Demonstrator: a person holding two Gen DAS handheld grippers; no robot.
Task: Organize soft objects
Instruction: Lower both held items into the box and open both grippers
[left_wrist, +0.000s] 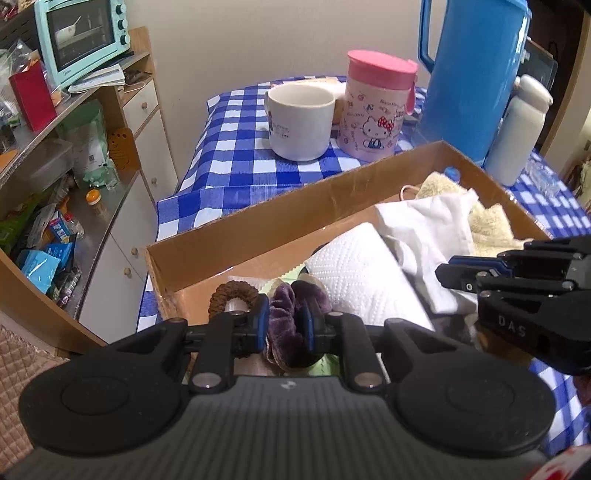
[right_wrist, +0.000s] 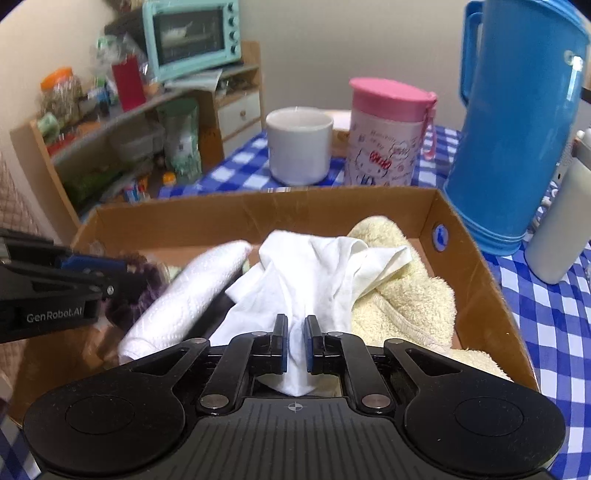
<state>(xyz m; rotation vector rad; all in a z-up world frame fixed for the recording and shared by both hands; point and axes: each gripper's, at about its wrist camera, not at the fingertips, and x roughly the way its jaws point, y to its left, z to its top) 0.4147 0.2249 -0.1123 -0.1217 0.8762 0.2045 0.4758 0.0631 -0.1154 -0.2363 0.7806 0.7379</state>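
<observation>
- My left gripper (left_wrist: 283, 328) pinches the purple velvet scrunchie (left_wrist: 291, 314) in the cardboard box (left_wrist: 258, 218): light, squashy.
- My right gripper (right_wrist: 295, 341) pinches a bunched fold of the limp white cloth (right_wrist: 325, 266) there; it will drape.

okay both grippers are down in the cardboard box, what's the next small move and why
Probably lift both straight up a little. The left gripper is shut on the purple scrunchie and the right gripper is shut on the white cloth, both low inside the box, so each piece needs to clear the pile.
</observation>
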